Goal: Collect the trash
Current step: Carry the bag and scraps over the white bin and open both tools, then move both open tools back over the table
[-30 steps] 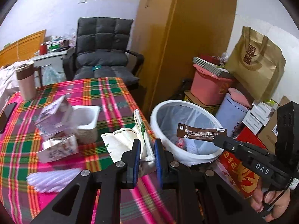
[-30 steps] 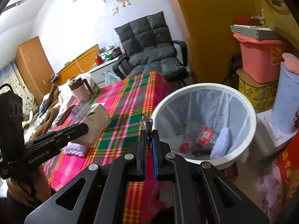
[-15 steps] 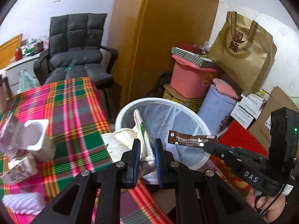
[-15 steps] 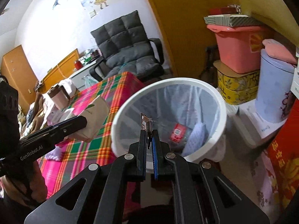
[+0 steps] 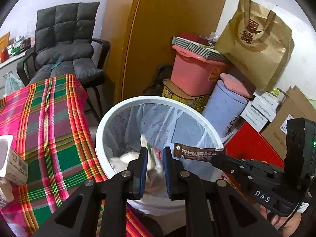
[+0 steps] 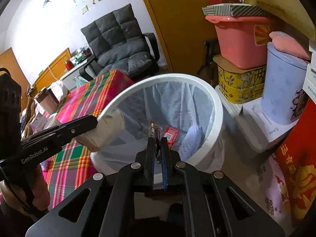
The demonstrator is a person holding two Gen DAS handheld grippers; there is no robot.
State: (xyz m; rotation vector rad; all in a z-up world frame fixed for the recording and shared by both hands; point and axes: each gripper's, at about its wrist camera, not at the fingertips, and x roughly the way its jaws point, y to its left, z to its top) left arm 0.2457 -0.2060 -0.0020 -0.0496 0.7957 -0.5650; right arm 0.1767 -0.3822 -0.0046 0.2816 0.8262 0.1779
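Observation:
A white trash bin [image 5: 126,108] with a clear liner stands beside the plaid table; it also shows in the right wrist view [image 6: 217,106] with several wrappers inside. My left gripper [image 5: 155,154] is over the bin; its jaws stand slightly apart and a crumpled white paper bag [image 5: 128,158] hangs blurred between and below them. From the right wrist view the bag [image 6: 102,136] sits at the left gripper's fingertips [image 6: 86,122] over the rim. My right gripper [image 6: 158,140] is shut on a brown coffee sachet [image 5: 197,154] held over the bin.
The plaid table [image 5: 45,122] lies to the left with a white yogurt cup [image 5: 9,160]. A grey chair [image 5: 65,45] stands behind. A pink bucket [image 5: 195,73], blue canister [image 5: 223,106], brown paper bag [image 5: 256,45] and boxes crowd the right of the bin.
Both grippers moved from the table to above the bin. The left jaws have widened a little and the paper bag has slipped lower, blurred. The sachet stays gripped.

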